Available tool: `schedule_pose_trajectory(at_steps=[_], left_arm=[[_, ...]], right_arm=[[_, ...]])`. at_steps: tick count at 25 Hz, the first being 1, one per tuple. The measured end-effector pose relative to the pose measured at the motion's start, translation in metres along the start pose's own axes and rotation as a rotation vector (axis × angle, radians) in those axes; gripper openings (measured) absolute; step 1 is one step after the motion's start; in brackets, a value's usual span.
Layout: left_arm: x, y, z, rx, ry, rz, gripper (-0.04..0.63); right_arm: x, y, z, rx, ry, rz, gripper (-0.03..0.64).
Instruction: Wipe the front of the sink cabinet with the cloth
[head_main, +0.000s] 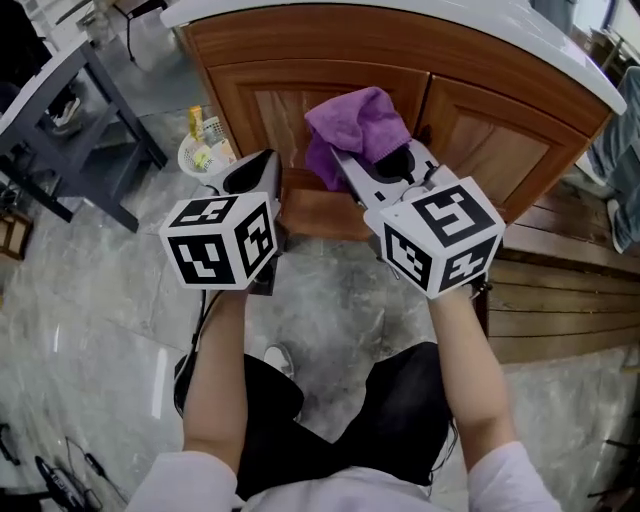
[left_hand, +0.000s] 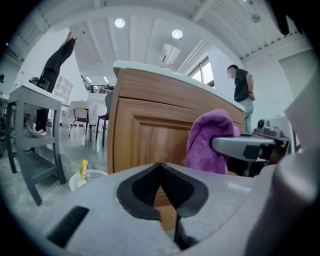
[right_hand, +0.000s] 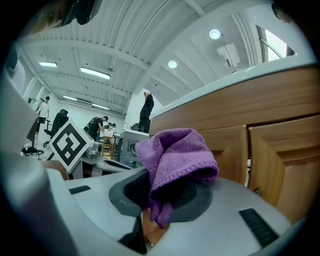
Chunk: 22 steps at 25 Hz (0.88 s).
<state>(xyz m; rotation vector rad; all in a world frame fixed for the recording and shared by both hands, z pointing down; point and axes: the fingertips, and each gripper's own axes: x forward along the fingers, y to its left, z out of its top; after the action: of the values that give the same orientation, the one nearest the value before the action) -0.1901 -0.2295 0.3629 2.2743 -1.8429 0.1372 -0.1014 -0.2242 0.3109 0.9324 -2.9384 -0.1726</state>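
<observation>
1. At 10 o'clock from my left claw (left_hand: 161, 169), a white basket (head_main: 200, 156) stands on the floor (head_main: 90, 300) by the cabinet's left corner. It is out of the way of the job.
2. My left claw is pressed together with nothing between the pads. It hangs idle in front of the cabinet (head_main: 300, 105), touching nothing.
3. At 3 o'clock from it, my right claw (right_hand: 165, 192) is pinching the cloth (right_hand: 175, 155). A purple fold bunches over the jaws and a short tail hangs below them.
4. The cloth points to 12 o'clock, at the left door (head_main: 262, 110) near the seam between the two doors. I cannot tell whether it touches the wood; the right gripper view suggests it is near rather than on.
5. I judge that this is the approach: the cloth is gripped and raised, and wiping is not plainly under way.
6. The next move calls for pushing the fold flat against the panel and sweeping from 9 to 3 o'clock across both doors. I should keep the pinch firm so the cloth does not slip.
</observation>
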Motion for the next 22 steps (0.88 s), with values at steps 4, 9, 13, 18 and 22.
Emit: schedule_pose_trajectory(at_steps=[4, 9, 13, 18, 22], left_arm=[[-0.019, 0.029, 0.0, -0.003, -0.012, 0.072, 0.005], [-0.031, 0.057, -0.003, -0.017, -0.012, 0.132, 0.005], [-0.042, 0.066, -0.004, -0.029, -0.017, 0.149, 0.005], [-0.045, 0.07, -0.007, -0.054, -0.024, 0.155, 0.005], [-0.04, 0.062, -0.005, -0.061, -0.024, 0.126, 0.005]], right_arm=[[0.042, 0.035, -0.01, -0.004, -0.018, 0.085, 0.067], [0.089, 0.067, -0.024, -0.032, -0.023, 0.129, 0.067], [0.114, 0.084, -0.035, -0.071, -0.017, 0.137, 0.067], [0.125, 0.087, -0.052, -0.076, 0.011, 0.123, 0.067], [0.123, 0.081, -0.057, -0.095, 0.025, 0.106, 0.067]])
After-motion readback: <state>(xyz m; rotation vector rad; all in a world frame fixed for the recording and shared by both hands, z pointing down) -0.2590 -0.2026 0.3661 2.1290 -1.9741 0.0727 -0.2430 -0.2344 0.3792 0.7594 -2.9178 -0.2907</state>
